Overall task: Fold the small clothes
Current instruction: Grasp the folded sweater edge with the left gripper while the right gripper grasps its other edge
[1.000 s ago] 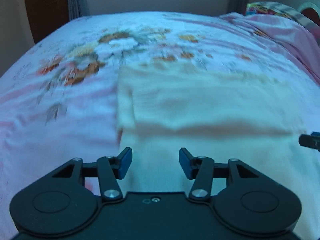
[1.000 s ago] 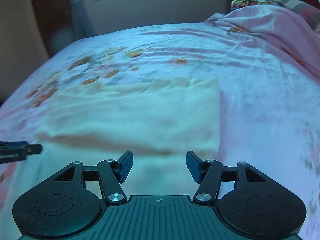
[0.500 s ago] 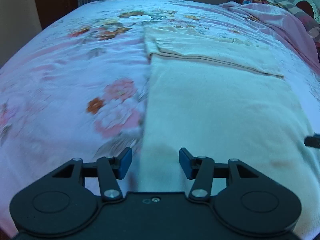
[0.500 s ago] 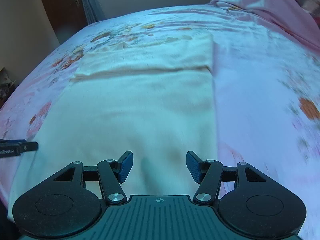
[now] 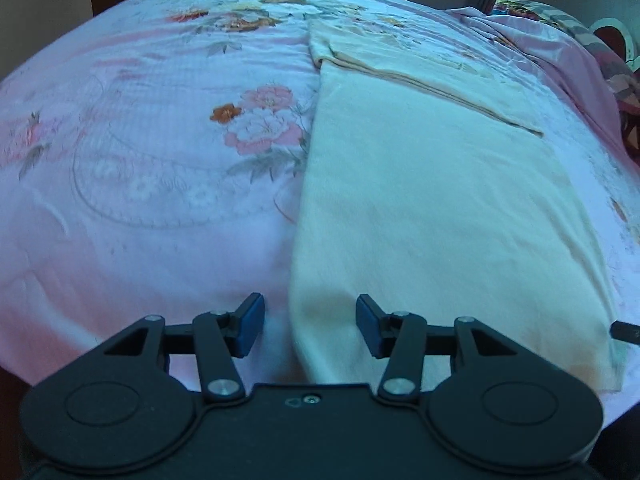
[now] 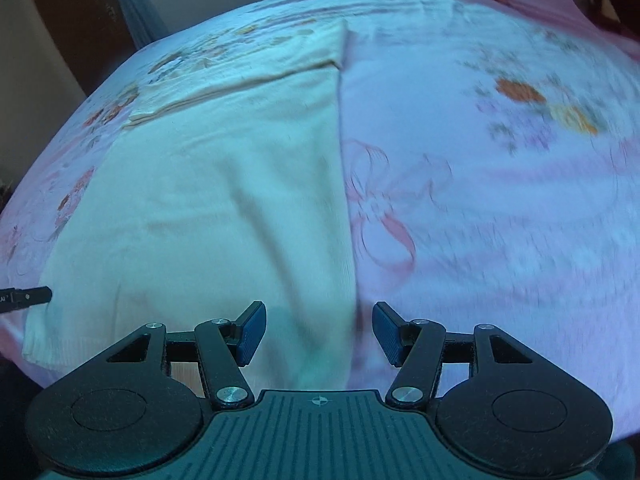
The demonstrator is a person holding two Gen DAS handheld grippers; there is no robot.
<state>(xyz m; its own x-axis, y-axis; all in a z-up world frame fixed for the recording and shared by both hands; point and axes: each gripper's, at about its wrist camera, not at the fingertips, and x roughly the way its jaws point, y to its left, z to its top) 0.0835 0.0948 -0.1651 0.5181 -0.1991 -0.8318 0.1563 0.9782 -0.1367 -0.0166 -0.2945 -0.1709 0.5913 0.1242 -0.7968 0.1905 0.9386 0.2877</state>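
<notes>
Left tongs: the left gripper (image 5: 310, 326) hangs above the near left corner of the cream garment (image 5: 432, 208), jaws apart, nothing between the pads. They have just been closing a little, yet the gap is plainly empty.
Right tongs: the right gripper (image 6: 318, 334) hangs above the near right corner of the same cloth (image 6: 224, 184), jaws apart and gripping nothing.
Near hem: the garment's left edge runs up between the left fingers; its right edge runs up between the right fingers. Whether any pad touches the cloth I cannot tell.
Risk, near: if the jaws close too high they may catch air, or pinch only the top layer, so the corner would slip out on the lift.
Risk, sheet: the floral bedsheet (image 5: 160, 152) lies directly under the hem; a deep bite could take sheet along with the garment and drag it.
Risk, uneven: if one corner is caught and the other missed, the fold would likely skew.
Garment body: it lies flat along the bed, stretching away from both grippers.
Far end: there it is already folded over, a doubled band with a clean edge.
Beyond: a rumpled pink blanket (image 5: 560, 64) sits well apart, at the far right.
</notes>
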